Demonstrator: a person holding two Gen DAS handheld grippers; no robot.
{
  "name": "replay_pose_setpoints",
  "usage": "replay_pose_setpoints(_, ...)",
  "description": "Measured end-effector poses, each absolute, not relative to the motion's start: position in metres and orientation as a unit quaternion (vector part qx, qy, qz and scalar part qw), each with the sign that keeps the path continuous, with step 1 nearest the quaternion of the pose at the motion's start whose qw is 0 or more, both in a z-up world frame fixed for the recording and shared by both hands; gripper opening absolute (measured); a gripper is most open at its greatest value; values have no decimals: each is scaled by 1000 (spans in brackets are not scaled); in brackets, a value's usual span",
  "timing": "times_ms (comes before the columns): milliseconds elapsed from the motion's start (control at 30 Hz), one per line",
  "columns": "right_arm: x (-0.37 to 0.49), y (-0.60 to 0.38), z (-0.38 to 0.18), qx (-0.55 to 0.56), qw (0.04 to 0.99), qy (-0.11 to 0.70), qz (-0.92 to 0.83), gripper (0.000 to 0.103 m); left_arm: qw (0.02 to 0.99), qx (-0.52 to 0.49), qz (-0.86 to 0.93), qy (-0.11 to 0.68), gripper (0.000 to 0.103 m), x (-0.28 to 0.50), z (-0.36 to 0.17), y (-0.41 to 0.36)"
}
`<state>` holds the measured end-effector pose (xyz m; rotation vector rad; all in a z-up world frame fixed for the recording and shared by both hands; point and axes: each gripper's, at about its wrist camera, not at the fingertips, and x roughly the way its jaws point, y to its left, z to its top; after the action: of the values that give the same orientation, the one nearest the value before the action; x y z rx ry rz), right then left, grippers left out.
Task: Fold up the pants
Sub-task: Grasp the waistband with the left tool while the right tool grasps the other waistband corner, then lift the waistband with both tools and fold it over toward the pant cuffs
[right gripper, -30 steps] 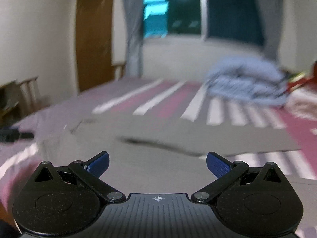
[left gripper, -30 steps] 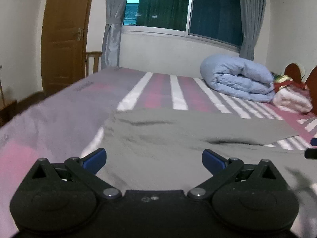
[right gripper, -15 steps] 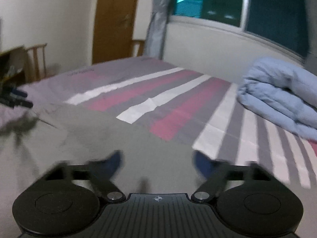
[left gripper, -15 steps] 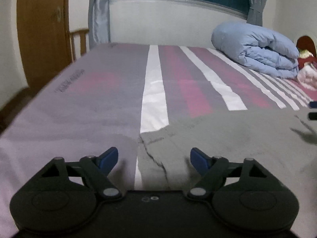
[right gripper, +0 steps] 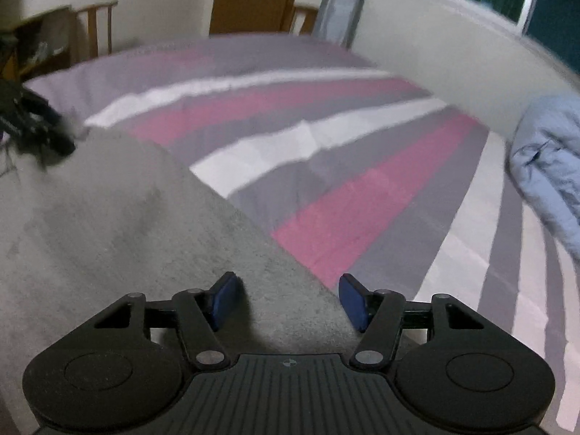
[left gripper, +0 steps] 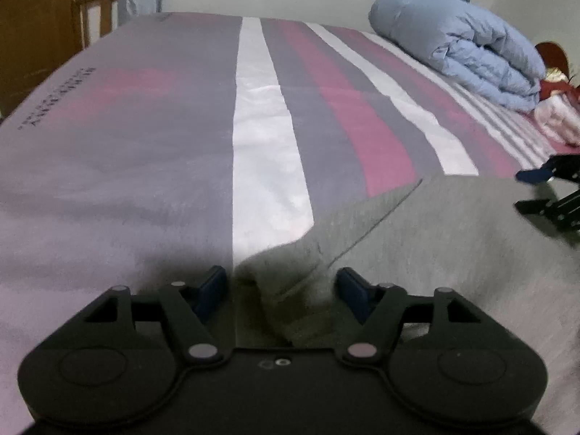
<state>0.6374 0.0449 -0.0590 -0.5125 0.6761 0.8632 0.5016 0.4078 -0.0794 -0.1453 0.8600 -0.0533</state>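
Grippers have both swung over and dropped to the far edge of the grey pants (left gripper: 453, 239) spread on the striped bed (left gripper: 145, 145). Left gripper (left gripper: 281, 284) has just been closing, with a bunched corner between its blue pads, not pinched yet. Right gripper (right gripper: 286, 299) straddles the hem, jaws half apart. Looks like the grab before a fold.

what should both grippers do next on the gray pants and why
Probably close both on the cloth. The left gripper, whose jaws have just been closing, straddles a raised corner of the gray pants; the right gripper straddles their far edge. Neither one's pads visibly pinch fabric yet.
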Motion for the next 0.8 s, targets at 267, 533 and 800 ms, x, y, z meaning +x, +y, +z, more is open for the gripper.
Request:
replay_pose_setpoints(267,629,33,-45,-211,832,307,411,9,932,-62,-51,353,15,491,-65,401)
replay_pose_setpoints(533,541,-3,9,-223,848,236,420,9,967,-63,-75,236,11,415,-25,398)
replay_pose_setpoints(800,424,-44,25,-249,865,166,403,9,975,-76,-106,181,10,337,0,371)
